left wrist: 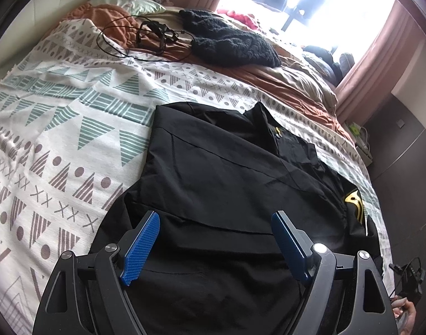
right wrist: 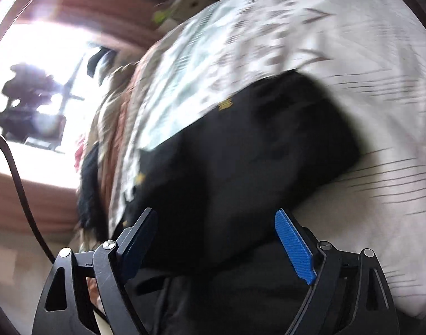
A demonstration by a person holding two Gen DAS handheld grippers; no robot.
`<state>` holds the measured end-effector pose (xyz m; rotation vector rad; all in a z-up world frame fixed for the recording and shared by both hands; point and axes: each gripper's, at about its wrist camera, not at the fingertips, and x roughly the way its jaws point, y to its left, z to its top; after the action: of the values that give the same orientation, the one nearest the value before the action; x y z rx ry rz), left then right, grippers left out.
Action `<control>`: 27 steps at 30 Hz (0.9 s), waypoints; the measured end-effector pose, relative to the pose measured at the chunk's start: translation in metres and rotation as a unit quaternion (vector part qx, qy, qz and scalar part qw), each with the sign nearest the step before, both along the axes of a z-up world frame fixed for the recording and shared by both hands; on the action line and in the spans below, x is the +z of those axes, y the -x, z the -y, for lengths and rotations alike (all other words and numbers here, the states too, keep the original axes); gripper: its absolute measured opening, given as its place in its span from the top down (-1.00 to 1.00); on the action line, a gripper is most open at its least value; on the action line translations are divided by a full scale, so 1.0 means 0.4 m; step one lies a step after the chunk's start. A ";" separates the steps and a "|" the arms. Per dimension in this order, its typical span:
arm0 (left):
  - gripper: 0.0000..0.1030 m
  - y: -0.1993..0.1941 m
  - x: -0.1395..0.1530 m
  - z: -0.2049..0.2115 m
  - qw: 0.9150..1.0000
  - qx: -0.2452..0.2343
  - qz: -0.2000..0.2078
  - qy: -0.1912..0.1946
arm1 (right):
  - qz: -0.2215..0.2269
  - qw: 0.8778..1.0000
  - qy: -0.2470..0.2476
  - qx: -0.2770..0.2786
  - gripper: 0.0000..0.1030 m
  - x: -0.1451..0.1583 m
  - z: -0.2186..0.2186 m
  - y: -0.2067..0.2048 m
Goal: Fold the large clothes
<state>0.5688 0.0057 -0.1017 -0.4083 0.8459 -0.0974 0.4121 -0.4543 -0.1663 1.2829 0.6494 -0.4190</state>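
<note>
A big black garment [left wrist: 226, 173] lies on the patterned bedspread [left wrist: 59, 128], toward the near side of the bed. In the left wrist view it fills the middle and runs out toward 2 o'clock, where a small yellow zip pull [left wrist: 277, 132] shows. A yellow mark [left wrist: 354, 199] sits near 3 o'clock. Some parts look laid over each other already, so the folding seems started. It is not a neat small pile yet, so more folds are likely left.

The left gripper [left wrist: 213, 240] hangs over the near edge of the cloth, tipped downward. Its blue pads [left wrist: 141, 248] stand wide apart with nothing pinched between them.

The right gripper [right wrist: 217, 245] is wide too and holds nothing. Its picture is blurry and tilted. The black cloth runs from the middle down to 6 o'clock there.
</note>
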 end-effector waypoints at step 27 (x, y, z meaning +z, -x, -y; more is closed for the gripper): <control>-0.61 0.021 0.047 -0.107 0.999 0.028 0.029 0.033 | 0.207 0.952 0.193 0.120 0.87 0.331 -0.245 -0.179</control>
<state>0.5605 0.0486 -0.0828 -0.4883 0.7757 -0.0846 0.4838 -0.3563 -0.0340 0.8659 0.3374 -0.0624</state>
